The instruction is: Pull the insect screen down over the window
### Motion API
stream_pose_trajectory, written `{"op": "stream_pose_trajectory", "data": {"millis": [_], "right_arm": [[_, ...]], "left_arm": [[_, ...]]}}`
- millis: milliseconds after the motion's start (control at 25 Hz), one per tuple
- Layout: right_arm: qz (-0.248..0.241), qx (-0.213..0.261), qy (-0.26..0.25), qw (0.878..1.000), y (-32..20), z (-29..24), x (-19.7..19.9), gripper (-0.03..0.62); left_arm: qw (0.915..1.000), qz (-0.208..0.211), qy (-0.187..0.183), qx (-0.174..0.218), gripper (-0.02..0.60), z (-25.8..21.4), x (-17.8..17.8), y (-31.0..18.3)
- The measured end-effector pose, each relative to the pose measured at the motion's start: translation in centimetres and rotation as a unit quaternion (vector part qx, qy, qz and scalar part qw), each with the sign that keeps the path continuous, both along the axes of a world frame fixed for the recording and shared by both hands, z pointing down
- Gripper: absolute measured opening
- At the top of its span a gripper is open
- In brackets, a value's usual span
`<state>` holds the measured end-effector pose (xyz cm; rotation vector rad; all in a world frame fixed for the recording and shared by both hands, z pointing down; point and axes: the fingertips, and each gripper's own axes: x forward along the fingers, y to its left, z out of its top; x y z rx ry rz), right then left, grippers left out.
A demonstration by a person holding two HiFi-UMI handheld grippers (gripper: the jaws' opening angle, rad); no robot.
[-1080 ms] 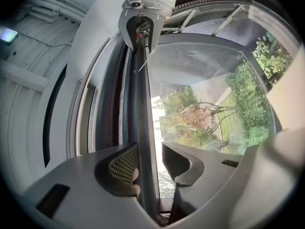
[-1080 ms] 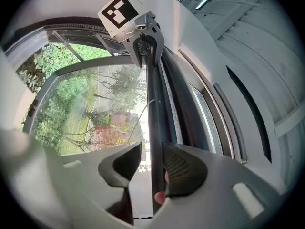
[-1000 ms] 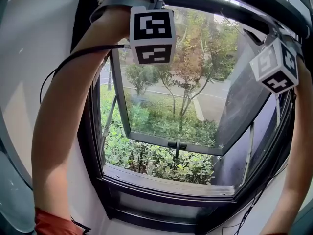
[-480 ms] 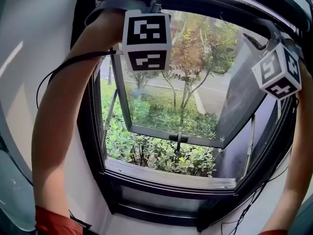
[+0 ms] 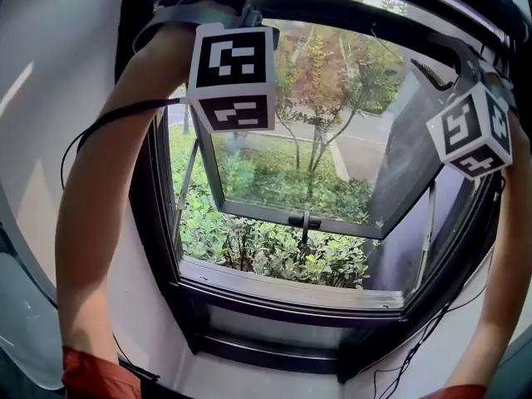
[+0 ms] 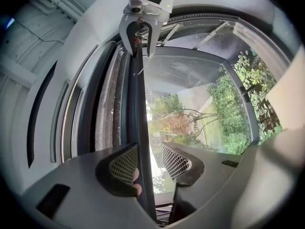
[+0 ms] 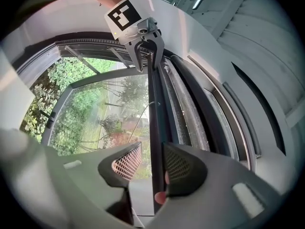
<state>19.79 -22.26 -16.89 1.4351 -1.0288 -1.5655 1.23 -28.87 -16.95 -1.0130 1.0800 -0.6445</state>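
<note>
The insect screen's dark pull bar (image 5: 349,11) runs across the top of the window opening. Both arms reach up to it, with the left marker cube (image 5: 233,77) and right marker cube (image 5: 472,131) below it. In the left gripper view the bar (image 6: 138,104) passes between the jaws of my left gripper (image 6: 150,159); its upper pad (image 6: 125,166) lies against the bar, and daylight shows at the other pad. My right gripper (image 7: 152,161) straddles the same bar (image 7: 155,109). One of its pads (image 7: 177,165) is on the bar and the other stands apart.
The glass sash (image 5: 299,214) is swung outward with greenery beyond it. A dark sill (image 5: 291,293) closes the bottom of the opening. A black cable (image 5: 108,123) hangs along the left arm. The screen's housing and tracks (image 6: 105,113) sit just above the bar.
Both grippers and the bar between their jaws have come down a little in the window opening. The jaws look the same width throughout.
</note>
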Motion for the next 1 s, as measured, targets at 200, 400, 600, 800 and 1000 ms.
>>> {"op": "stream_pose_trajectory", "data": {"millis": [200,400,600,800,1000], "right_arm": [[0.000,0.009,-0.004,1.000,-0.1,1.3,0.1,0.155],[0.005,0.006,0.002,1.000,0.0,3.2,0.1,0.155],[0.003,-0.017,-0.002,1.000,0.0,5.3,0.0,0.156],[0.000,-0.026,-0.006,1.000,0.2,7.1,0.0,0.168],[-0.009,-0.036,-0.012,0.999,0.4,8.9,-0.2,0.192]], "left_arm": [[1.0000,0.002,0.004,0.005,0.160,1.2,0.0,0.1],[0.9999,-0.003,-0.002,0.012,0.160,3.2,-0.1,0.2],[0.9999,-0.001,-0.012,0.002,0.157,5.2,-0.1,0.3],[0.9999,0.001,-0.013,-0.008,0.158,6.7,-0.1,0.5],[0.9995,-0.007,-0.019,-0.022,0.163,8.8,-0.3,0.4]]}}
